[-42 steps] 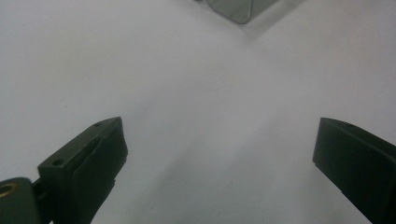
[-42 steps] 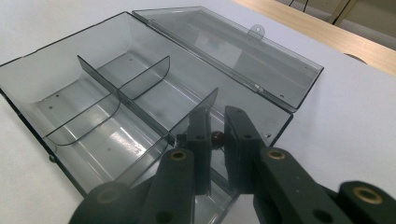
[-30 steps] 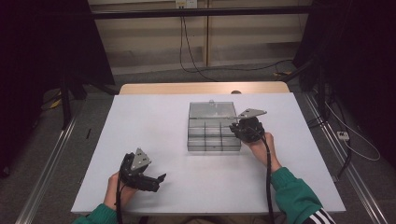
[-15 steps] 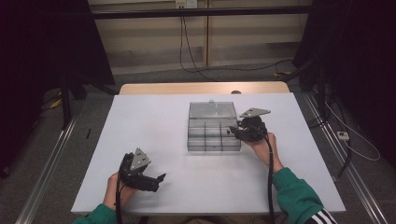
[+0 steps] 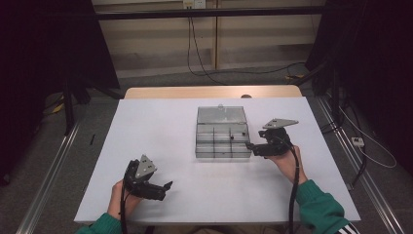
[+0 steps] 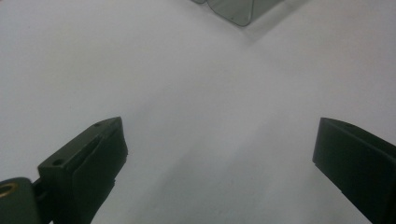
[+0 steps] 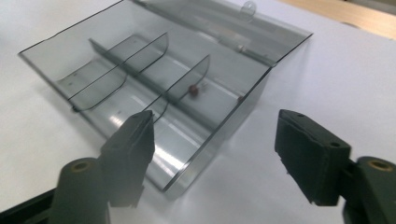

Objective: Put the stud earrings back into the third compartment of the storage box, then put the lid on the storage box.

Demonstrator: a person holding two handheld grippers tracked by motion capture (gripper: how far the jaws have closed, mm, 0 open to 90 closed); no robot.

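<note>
hovering at the clear box's (image 5: pixel 221 132) three o'clock, the right gripper (image 5: pixel 254 146), jaws just spread and empty, could nudge its wall; the left gripper (image 5: pixel 164 189) gapes idle.

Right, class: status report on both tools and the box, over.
Left tool open, idle on table. Right tool just opened, empty, beside clear box. Small dark bead inside. Nothing in the way.

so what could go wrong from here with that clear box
The right tool has just been opening, nothing between its jaws, and sits right at the clear organizer box. One jaw overlaps the box's near wall in the right gripper view, so pulling away carelessly might nudge the light box across the table. The small dark bead inside could then roll.
</note>
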